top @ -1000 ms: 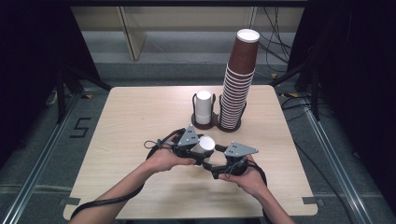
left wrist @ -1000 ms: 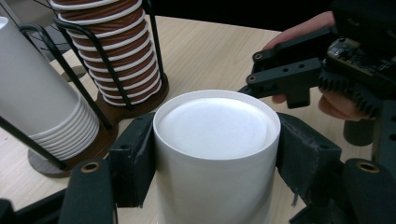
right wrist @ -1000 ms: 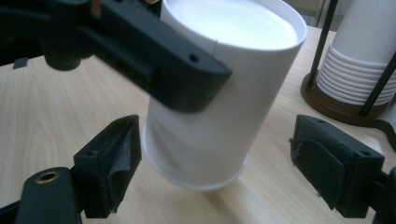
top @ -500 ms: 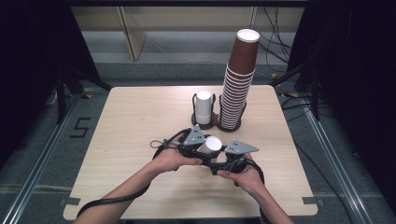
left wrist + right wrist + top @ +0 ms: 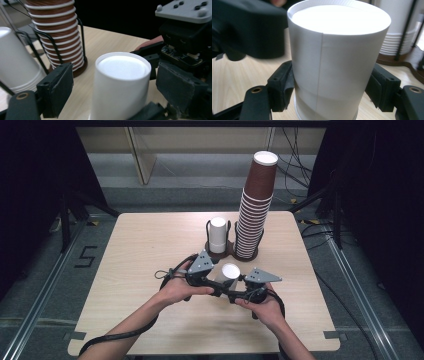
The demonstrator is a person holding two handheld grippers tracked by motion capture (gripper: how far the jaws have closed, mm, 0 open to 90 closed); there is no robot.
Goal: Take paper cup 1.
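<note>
Near our edge of the wooden table (image 5: pixel 140 255), we have the right gripper (image 5: pixel 240 292) clamped on the lower wall of an upside-down white paper cup (image 5: pixel 227 274), its jaws just having been closing onto it, while the left gripper (image 5: pixel 212 287) has just been opening and stands spread, one pad clear of the cup. We judge the handover done and the placing still ahead. Its long axis stands roughly upright, closed base up, rim down; farther off wait the racked white cups (image 5: pixel 217 235) and the tall brown cup stack (image 5: pixel 256 210).
</note>
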